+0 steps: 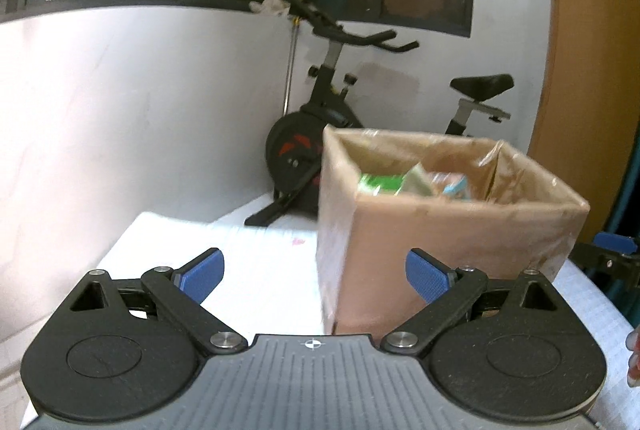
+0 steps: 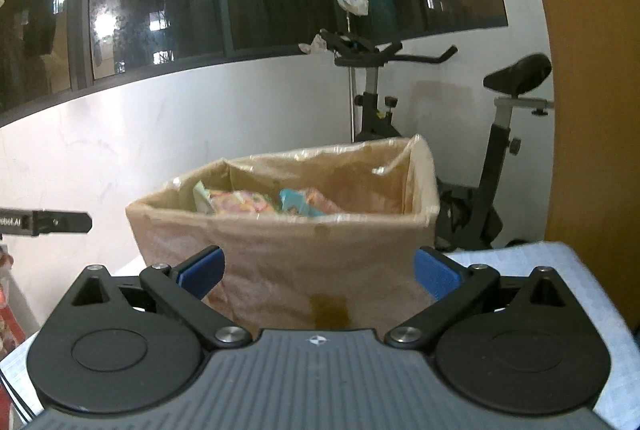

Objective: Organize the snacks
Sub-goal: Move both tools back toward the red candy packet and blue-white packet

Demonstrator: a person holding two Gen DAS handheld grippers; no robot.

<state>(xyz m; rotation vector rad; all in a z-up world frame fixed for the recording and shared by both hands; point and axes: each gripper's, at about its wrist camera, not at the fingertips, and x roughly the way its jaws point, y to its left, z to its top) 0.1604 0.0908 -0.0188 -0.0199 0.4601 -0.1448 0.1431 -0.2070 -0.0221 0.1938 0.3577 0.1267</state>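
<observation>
Cardboard box (image 1: 440,242) on white surface (image 1: 256,270), snack packs (image 2: 248,202) inside blurred, mostly hidden by walls. Left gripper (image 1: 314,276) and right gripper (image 2: 318,272) wide, empty. Red pack (image 2: 8,318) at right view's edge only.

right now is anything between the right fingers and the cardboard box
Nothing visible. The right gripper is open and empty, and the cardboard box of snack packets stands straight ahead of it on the white table, with only bare space between.
</observation>
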